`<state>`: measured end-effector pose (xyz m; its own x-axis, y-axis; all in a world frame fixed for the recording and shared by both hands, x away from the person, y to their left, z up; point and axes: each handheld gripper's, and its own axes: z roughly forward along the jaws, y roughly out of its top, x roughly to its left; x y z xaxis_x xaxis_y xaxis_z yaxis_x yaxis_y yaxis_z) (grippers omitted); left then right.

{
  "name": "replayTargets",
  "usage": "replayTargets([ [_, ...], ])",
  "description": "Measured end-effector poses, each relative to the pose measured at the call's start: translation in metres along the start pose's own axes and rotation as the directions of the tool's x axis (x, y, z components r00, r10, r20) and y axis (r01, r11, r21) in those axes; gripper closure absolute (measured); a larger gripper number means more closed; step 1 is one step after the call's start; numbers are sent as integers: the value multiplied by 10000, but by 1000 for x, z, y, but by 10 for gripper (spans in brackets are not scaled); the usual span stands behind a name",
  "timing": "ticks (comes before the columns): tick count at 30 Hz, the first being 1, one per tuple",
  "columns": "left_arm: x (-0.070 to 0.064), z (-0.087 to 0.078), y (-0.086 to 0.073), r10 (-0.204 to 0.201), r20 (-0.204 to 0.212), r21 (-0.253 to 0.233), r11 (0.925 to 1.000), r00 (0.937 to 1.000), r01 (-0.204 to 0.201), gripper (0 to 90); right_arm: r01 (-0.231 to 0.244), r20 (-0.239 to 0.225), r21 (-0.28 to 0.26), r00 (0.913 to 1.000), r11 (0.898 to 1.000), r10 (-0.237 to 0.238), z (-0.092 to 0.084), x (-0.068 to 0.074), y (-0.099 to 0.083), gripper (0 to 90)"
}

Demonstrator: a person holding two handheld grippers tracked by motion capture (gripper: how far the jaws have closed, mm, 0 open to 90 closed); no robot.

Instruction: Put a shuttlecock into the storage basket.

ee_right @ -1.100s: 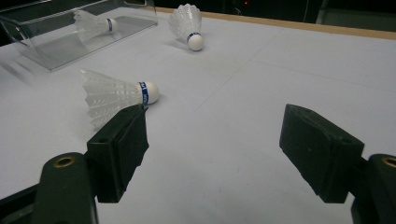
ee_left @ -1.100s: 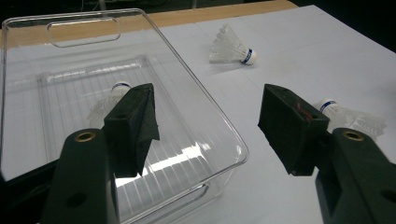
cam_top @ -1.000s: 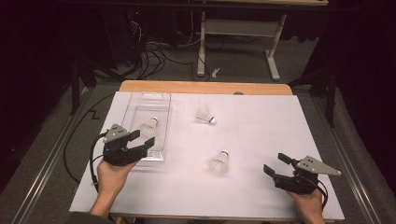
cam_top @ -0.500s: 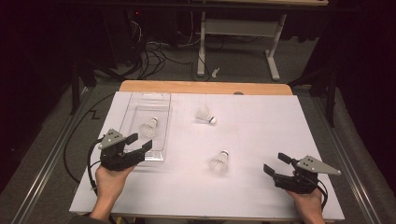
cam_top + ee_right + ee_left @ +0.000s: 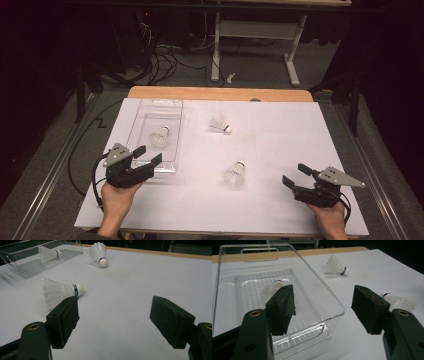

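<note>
A clear plastic bin [image 5: 166, 107] stands on the white table sheet at the left, and one white shuttlecock [image 5: 160, 136] lies inside it [image 5: 272, 287]. A second shuttlecock [image 5: 220, 123] rests near the table's middle back, and a third [image 5: 235, 174] lies nearer the front. My left gripper [image 5: 148, 155] is open at the bin's near end, jaws wide with nothing between them [image 5: 323, 307]. At the front right my right gripper [image 5: 297, 175] is open and empty too, well right of the third shuttlecock [image 5: 61, 291].
The white sheet [image 5: 280, 135] covers most of a wooden table [image 5: 220, 93]. Cables trail from both grippers off the front edge. Behind the table are a white desk frame [image 5: 255, 35] and tangled cords on the floor.
My left gripper has drawn back toward the front edge, away from the bin's near end. The right gripper and the shuttlecocks have stayed put.
</note>
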<state>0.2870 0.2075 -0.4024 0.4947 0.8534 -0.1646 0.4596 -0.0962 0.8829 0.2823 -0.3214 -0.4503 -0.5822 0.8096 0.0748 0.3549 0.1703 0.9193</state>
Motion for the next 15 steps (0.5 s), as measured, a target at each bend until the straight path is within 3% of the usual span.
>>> replayTargets([
  [15,-3,1,-7,3,138,1,10000,9999,-3,354,10,6,20,10000,10000,-10,1,0,0,234],
])
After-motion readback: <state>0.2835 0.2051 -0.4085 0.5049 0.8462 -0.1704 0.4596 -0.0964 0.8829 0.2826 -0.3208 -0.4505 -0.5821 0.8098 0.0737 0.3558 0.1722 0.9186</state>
